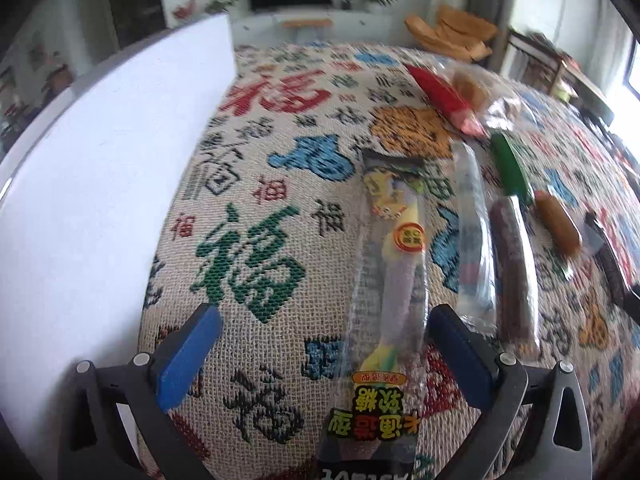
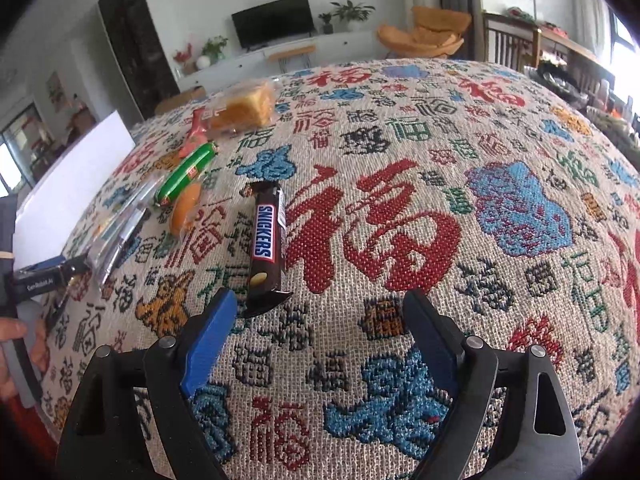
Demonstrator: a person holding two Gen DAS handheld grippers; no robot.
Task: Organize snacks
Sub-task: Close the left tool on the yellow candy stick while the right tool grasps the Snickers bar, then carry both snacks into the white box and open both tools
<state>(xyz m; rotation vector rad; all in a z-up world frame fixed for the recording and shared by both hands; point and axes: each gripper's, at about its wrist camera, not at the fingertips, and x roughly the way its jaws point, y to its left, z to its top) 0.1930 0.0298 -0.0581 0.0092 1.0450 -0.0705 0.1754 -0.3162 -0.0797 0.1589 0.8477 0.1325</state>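
Both tools gape: left tool point(image 1: 322, 328) straddles a gummy packet point(image 1: 390, 280); right tool point(image 2: 320, 312) faces a Snickers bar point(image 2: 267, 242).

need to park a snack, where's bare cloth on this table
Bare cloth lies right of the Snickers bar, ahead of the right gripper, and between the white box and the gummy candy pack. Crowded: the row from that pack to the green sausage.

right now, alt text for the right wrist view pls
The open right gripper hovers over a patterned tablecloth, a Snickers bar lying just ahead of its left finger. Farther left lie a green sausage, an orange snack and a wrapped cake.
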